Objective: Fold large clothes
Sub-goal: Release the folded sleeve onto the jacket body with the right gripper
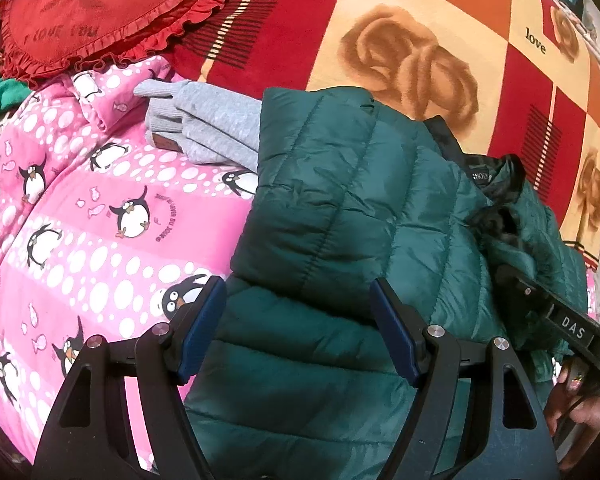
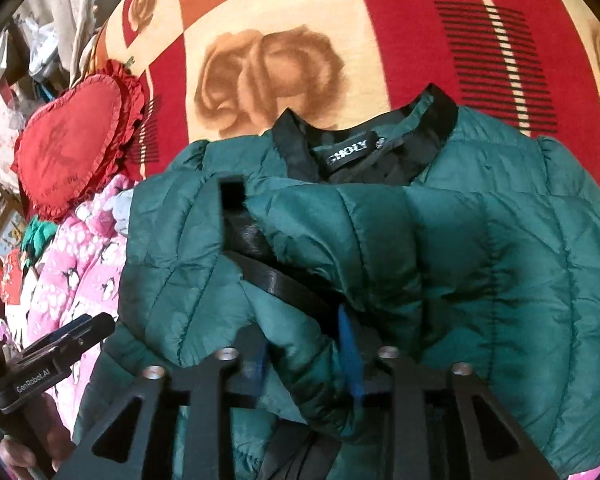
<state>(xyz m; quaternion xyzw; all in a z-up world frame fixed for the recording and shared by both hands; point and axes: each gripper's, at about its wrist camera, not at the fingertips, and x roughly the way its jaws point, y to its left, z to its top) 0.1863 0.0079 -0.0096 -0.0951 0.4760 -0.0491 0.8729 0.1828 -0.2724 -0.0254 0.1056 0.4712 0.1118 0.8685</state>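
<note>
Green quilted jacket (image 1: 340,208), folded on blanket

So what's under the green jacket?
The green jacket lies partly on the penguin blanket and a grey sweater, over the rose bedspread. Whatever's beneath its middle is hidden.

Dark green quilted jacket (image 1: 340,208) (black collar) beside pink penguin-print garment (image 1: 80,208).

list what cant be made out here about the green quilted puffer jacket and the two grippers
- Green quilted puffer jacket: hem cut off by the bottom edge, both views.
- Right gripper: whether its pads press the fabric between them; folds hide it, right wrist view.
- Black neck label: too small to read, left wrist view.
- Left gripper: open above the jacket; contact unclear.
</note>
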